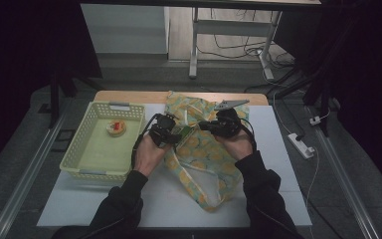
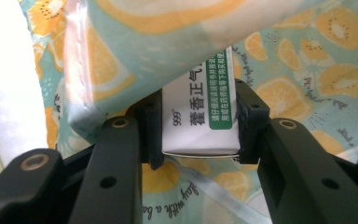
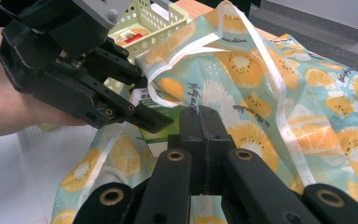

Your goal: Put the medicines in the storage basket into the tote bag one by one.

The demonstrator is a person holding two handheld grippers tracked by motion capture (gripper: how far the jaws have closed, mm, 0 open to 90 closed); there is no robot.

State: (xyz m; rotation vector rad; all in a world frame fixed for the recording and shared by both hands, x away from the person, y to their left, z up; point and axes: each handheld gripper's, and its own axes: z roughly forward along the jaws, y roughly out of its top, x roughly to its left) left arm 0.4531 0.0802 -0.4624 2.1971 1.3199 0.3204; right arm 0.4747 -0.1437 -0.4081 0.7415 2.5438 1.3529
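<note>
I see a white table top (image 1: 278, 144) with a wooden far edge on a grey floor (image 1: 25, 164). Beyond stands a white-legged desk (image 1: 194, 50) with loose cables (image 1: 238, 50) beneath (the sides lie dark); a power strip (image 1: 301, 144) lies right.

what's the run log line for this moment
left gripper: shut on medicine box | right gripper: shut on fruit-print bag | box at bag mouth

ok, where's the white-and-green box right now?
The white-and-green box is clamped between the left gripper fingers, at the mouth of the fruit-print bag near the table's middle, right of the green basket.
</note>
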